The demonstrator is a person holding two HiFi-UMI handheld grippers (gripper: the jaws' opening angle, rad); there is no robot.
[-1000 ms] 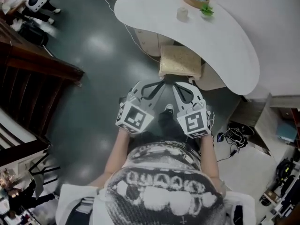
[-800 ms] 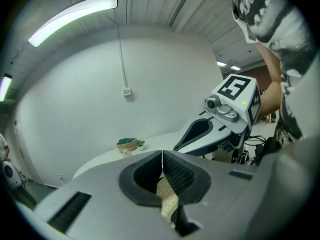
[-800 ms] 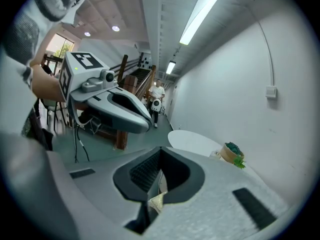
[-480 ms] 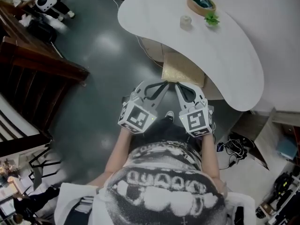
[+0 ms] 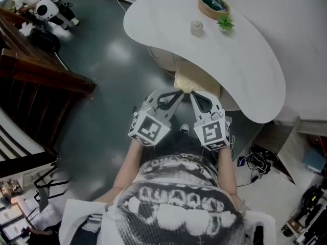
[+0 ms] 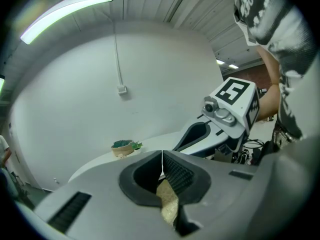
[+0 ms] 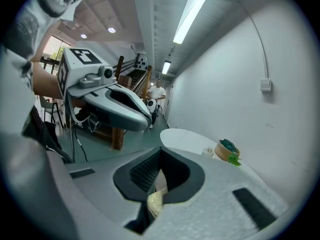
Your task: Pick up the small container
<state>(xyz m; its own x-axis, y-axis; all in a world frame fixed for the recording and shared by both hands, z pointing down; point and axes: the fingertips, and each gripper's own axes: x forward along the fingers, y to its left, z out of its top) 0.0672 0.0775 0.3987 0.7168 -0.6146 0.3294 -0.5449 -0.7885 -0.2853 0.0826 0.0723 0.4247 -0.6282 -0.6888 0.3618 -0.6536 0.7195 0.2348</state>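
moved: both grippers crept toward the table as a pair; container sits lower in head view than a second ago, and stool edge is now just past the tips
left gripper: jaws pressed together, nothing between them, only a thin seam shows in its own view; held low in front of the person
right gripper: jaws pressed together too, empty; just beside the left one, tips nearly meeting
container: small pale jar, upright on the table, near its far end; well apart from both grippers, untouched
neighbours: bowl with green inside just behind the container, small plant just beside it
progress: early, approach only; nothing grasped yet
left to do: close the gap across the table, spread one claw, bring it round the jar, pinch, lift
risk: my guess, bowl and plant sit close, so there's little room on that side
surface: white curved table, smooth, mostly bare; tan stool tucked under its near edge
room: dark glossy floor, wood rail at left, cables on floor at right, plain white wall, strip light overhead
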